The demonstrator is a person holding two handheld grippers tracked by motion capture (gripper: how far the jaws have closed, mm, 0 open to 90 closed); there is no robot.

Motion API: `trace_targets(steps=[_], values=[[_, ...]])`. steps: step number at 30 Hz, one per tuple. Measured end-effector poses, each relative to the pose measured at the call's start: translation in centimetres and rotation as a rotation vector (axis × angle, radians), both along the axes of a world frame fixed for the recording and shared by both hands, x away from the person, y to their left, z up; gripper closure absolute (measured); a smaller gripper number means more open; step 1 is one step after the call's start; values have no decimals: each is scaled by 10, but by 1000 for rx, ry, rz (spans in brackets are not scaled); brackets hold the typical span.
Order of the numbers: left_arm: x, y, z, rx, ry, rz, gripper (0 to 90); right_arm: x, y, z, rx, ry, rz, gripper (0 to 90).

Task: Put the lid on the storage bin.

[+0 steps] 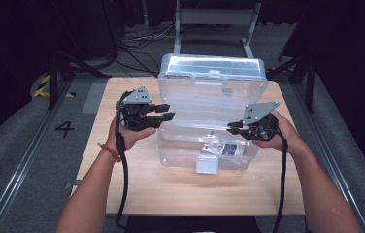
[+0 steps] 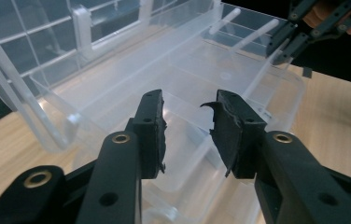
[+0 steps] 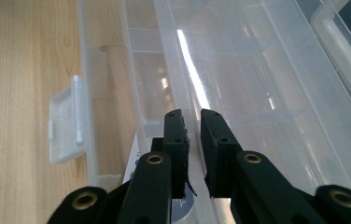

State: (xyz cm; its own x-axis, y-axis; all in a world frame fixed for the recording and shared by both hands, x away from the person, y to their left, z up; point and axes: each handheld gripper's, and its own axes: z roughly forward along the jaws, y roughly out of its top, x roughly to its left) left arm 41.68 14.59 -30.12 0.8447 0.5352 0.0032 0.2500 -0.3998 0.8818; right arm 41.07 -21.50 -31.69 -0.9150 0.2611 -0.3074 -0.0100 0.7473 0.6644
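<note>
While clear plastic organiser box [image 1: 208, 104] sits mid wooden table [image 1: 137, 187], lid propped open at back, right gripper [image 1: 235, 127] pinches box's right side, seemingly inner tray rim, jaws near together. Left gripper [image 1: 167, 112] just off left edge, jaws apart, nothing between.

The big box [image 1: 209, 104] is see-through plastic with a white clip [image 1: 207, 164] at its near side. Inside lies a small packet [image 1: 223, 147] in white and blue. Both claws are black. The worktop [image 1: 122, 160] is light brown wood.
</note>
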Motion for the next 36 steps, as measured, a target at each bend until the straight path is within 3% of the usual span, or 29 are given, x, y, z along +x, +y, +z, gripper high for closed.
trace_targets(steps=[1, 3, 4, 13, 24, 36], values=[[3, -1, 1, 25, -17, 23, 669, 0, 0, 0, 1, -2, 0, 815], [8, -2, 1, 17, -11, 48, 708, -1, 0, -1, 8, -5, -1, 813], [11, -3, 2, 39, -28, 71, 739, -1, 0, -1, 9, -5, -3, 813], [28, -4, 6, 29, -47, 121, 885, -5, -1, -4, 4, -10, -2, 812], [31, -1, 3, 40, -49, 144, 894, -11, -1, -9, -8, -7, 7, 809], [28, 0, -1, 63, -42, 125, 895, -17, -5, -13, -29, -11, 1, 803]])
